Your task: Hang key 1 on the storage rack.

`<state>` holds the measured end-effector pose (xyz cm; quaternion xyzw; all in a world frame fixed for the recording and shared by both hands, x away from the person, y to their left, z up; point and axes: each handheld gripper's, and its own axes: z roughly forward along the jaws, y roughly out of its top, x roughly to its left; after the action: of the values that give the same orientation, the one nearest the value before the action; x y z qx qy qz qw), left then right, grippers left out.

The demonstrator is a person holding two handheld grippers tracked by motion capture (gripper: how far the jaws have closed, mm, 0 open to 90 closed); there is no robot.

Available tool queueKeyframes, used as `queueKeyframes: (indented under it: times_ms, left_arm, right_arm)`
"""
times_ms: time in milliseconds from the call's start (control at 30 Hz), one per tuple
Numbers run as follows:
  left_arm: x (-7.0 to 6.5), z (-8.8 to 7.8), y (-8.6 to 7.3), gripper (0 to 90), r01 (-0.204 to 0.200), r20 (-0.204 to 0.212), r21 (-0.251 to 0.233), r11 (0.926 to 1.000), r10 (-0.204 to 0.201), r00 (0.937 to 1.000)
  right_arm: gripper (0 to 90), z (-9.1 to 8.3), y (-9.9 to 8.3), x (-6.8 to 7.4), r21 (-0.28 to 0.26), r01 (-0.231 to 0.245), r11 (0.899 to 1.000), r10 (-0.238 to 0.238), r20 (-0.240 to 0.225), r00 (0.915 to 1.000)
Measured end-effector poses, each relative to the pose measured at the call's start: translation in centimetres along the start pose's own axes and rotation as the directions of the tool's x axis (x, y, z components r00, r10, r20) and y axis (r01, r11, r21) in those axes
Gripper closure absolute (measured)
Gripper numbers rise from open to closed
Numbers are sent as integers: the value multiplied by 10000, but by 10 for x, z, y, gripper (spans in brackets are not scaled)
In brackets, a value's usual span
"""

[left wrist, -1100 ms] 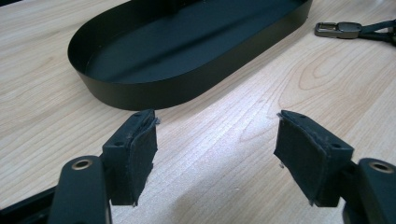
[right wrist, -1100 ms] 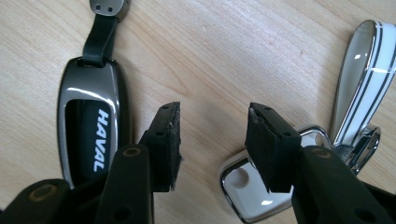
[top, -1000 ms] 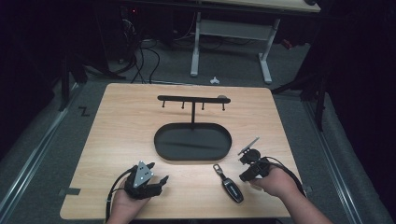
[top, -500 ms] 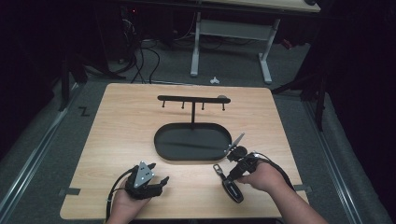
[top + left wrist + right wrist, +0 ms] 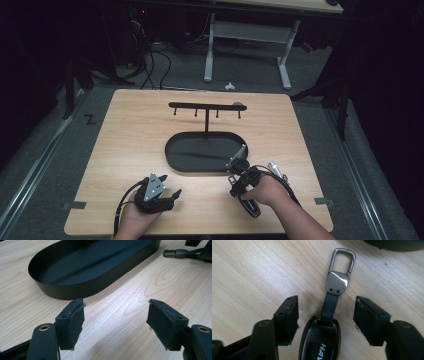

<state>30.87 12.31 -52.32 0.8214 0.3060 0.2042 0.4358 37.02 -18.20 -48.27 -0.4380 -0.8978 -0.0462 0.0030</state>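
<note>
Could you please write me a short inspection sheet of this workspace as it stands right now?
Surface: wooden table, bare of spills.
Job's things: black oval tray with hook stand; key fob on a strap with metal clip, lying flat.
Clutter: nothing seen.
Grippers: left tongs open over bare wood; right tongs open, straddling the fob's strap end.
Cables: black lead trailing from the left tongs.
Surroundings: dark floor, desk frame behind.

My claw [image 5: 325, 320] gapes wide over a black key fob [image 5: 320, 341], its strap and metal clasp [image 5: 339, 277] lying on the tabletop [image 5: 249, 272].
</note>
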Motion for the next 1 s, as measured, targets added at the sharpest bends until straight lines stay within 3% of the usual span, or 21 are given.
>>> queueKeyframes:
  times_ms: [67, 100, 233, 333, 367, 533, 567, 833, 1000]
  left_arm:
    - [0, 0, 0, 301, 0, -8, -8, 10000, 0, 10000]
    - [0, 0, 0, 301, -4, 7, -7, 10000, 4, 10000]
    - [0, 0, 0, 301, -8, 11, -26, 10000, 8, 10000]
    - [0, 0, 0, 301, -4, 7, -39, 10000, 4, 10000]
    - [0, 0, 0, 301, -9, 11, -44, 10000, 9, 10000]
    - [0, 0, 0, 301, -5, 7, -47, 10000, 5, 10000]
    - [0, -1, 0, 301, -10, 17, -42, 10000, 10, 10000]
    - [0, -1, 0, 302, -25, 9, -30, 10000, 25, 10000]
    - [0, -1, 0, 303, -18, 3, -7, 10000, 18, 10000]
  right_arm:
    - [418, 1, 1, 1, 47, -92, 9999, 92, 36, 10000]
    - [495, 4, 1, 1, 132, -210, 9997, 208, 151, 9997]
    - [556, 7, 1, 1, 205, -392, 9990, 383, 408, 9984]
    - [575, 6, 0, -1, 214, -409, 9989, 399, 433, 9983]
    - [631, 6, 0, 0, 248, -435, 9987, 422, 487, 9979]
    - [730, 6, -1, 0, 334, -239, 9992, 218, 609, 9979]
    - [793, 5, -1, 1, 448, -199, 9988, 174, 541, 9984]
    - [804, 5, -2, 6, 484, 601, 9970, -639, 804, 9947]
    - [804, 2, -3, 5, 367, 721, 9967, -745, 696, 9948]
